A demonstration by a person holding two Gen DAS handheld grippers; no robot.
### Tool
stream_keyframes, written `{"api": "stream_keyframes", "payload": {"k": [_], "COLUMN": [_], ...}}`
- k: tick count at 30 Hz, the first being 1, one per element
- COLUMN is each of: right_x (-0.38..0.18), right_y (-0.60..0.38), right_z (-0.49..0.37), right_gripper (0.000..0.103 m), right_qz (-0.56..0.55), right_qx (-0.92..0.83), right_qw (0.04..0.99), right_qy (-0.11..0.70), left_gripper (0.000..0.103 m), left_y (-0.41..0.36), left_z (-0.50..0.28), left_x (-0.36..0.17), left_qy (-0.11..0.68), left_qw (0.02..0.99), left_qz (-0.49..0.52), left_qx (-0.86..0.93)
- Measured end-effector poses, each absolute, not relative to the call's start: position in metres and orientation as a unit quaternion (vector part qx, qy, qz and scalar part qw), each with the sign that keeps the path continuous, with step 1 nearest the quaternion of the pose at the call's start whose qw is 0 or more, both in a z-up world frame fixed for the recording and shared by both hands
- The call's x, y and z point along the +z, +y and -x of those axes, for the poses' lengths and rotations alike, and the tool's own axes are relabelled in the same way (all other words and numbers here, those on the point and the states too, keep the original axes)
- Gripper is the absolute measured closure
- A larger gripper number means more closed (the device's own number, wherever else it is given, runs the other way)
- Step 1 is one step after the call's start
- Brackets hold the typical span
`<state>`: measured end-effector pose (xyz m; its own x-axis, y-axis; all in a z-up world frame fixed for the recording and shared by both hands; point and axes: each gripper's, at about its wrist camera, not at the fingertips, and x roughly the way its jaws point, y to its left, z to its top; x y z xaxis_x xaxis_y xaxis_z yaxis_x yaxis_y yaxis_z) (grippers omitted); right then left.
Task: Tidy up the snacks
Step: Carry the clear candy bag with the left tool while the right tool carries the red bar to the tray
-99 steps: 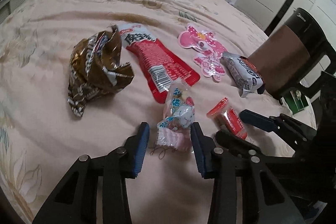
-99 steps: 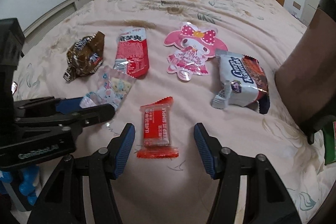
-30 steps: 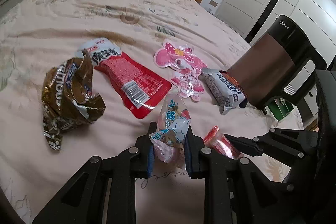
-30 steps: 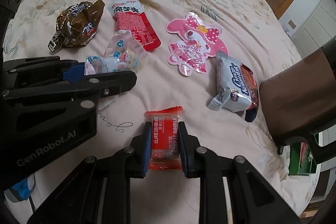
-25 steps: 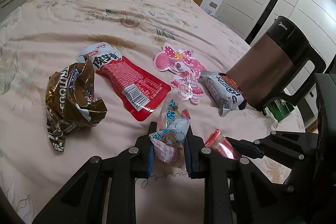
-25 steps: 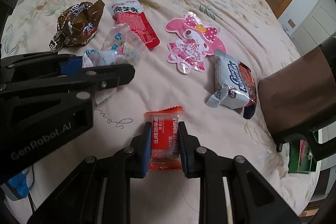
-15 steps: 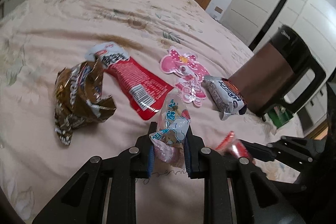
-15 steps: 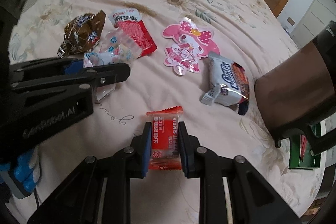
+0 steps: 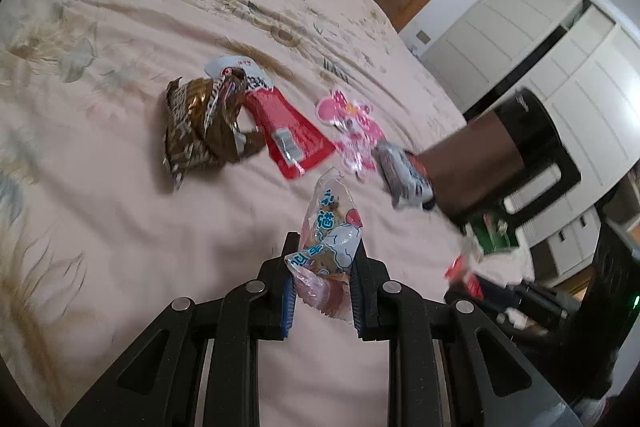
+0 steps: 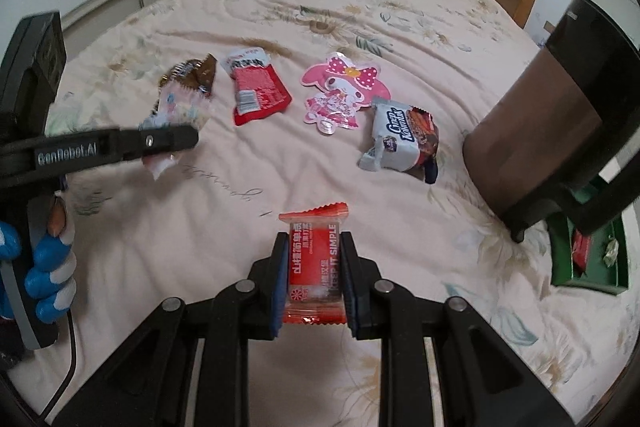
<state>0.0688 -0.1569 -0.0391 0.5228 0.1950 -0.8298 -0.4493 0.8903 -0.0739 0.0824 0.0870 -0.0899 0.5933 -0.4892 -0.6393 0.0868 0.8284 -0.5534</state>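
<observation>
Both grippers have lifted off the bedspread (image 10: pixel 200 267) since earlier: left gripper (image 9: pixel 323 277) clamps a clear pastel candy packet (image 9: pixel 328 239), right gripper (image 10: pixel 313 277) clamps a red snack packet (image 10: pixel 314 263), lower centre.

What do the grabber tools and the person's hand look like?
Each gripper is black, with open triangular frames, silver rivets and two fingers lined with blue pads. The left gripper matches; the right wrist view shows white "GenRobot.AI" lettering on its side, a thin black cable hanging below, and a blue-and-white glove on the hand.
</observation>
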Motion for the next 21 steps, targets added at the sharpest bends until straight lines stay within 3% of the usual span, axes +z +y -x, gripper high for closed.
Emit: {"api": "stream_keyframes", "payload": {"k": [9,21], "right_x": [-0.019,-0.008], "right_y": [-0.190,-0.306], "right_z": [-0.045,-0.026], "right_gripper": [0.072,0.072], "right_qz": [0.096,0.011], "right_qx": [0.189,0.122], "right_qw": [0.877,0.902], "right_qy": [0.432,0.414], "left_gripper": [0.084,0.084], "left_y": [0.051,-0.048], "left_z": [-0.039,-0.016], "left_x": [-0.058,-0.041], "left_qy": [0.429,0.455], "left_qw": [0.871,0.865], "left_qz": [0.169,0.038], "left_qx": [-0.171,-0.207]}}
